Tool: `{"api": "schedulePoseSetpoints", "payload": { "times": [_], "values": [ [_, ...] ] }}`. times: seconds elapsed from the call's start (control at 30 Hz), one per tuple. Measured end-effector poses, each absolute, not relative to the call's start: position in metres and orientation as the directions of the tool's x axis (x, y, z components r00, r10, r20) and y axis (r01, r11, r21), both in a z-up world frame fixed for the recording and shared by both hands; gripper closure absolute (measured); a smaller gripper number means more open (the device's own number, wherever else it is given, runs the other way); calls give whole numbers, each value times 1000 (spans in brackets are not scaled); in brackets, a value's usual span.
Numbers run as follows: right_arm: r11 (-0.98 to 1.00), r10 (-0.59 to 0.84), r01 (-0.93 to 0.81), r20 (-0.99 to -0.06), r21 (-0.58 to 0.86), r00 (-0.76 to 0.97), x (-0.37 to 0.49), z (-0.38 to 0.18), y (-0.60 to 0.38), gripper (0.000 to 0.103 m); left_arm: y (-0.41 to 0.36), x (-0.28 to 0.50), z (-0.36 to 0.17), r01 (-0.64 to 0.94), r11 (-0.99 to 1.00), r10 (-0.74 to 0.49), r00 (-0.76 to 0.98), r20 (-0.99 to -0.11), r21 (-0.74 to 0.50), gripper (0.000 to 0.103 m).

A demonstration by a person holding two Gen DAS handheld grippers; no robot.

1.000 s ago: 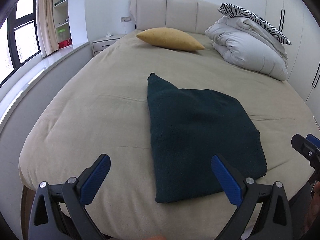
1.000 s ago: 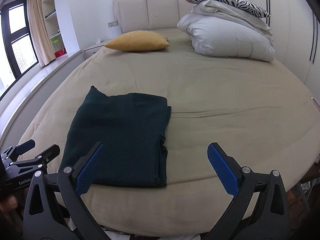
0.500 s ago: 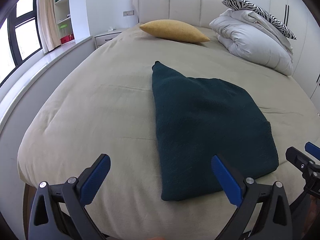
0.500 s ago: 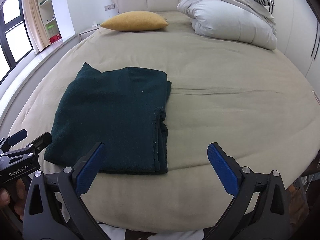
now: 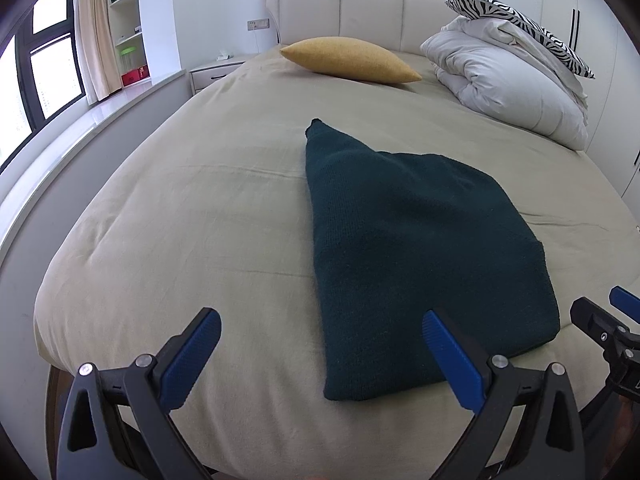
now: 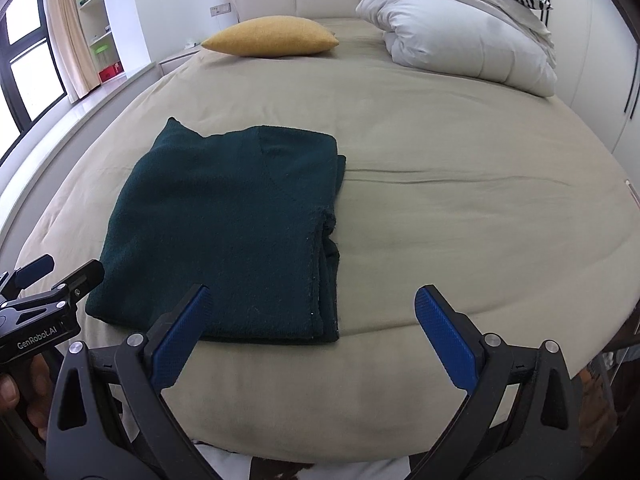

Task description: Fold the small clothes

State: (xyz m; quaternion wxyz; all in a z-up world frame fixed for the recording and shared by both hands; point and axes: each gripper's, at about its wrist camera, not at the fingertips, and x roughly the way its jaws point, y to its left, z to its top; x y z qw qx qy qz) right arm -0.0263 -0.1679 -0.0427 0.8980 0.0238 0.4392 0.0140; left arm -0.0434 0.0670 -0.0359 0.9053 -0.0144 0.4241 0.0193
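A dark green sweater lies folded flat on the bed, close to the near edge. Its near edge runs just in from the bed's rim, and its right side shows stacked layers. One narrow corner pokes up toward the yellow pillow, which sits well apart near the headboard. A white duvet is piled at the far right with a striped pillow on top. The bed is bare to the right of the sweater and to its left, so there is lots of free room on both sides. The left gripper is wide open and holds nothing; it hovers at the near rim, with its right finger over the sweater's near corner. The right gripper is also wide open and empty, with its left finger over the sweater's near edge. Compared with a second ago, both grippers have come closer to the bed, and the sweater looks bigger in both views. The sweater itself has not moved.
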Motion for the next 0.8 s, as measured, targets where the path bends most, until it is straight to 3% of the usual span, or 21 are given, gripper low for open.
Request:
{"api": "schedulePoseSetpoints", "payload": {
  "times": [0.8],
  "values": [
    [998, 46, -2, -789, 56, 613, -27, -44, -165, 1, 67, -44, -37, -45, 999, 22, 638, -769, -8, 0]
  ]
}}
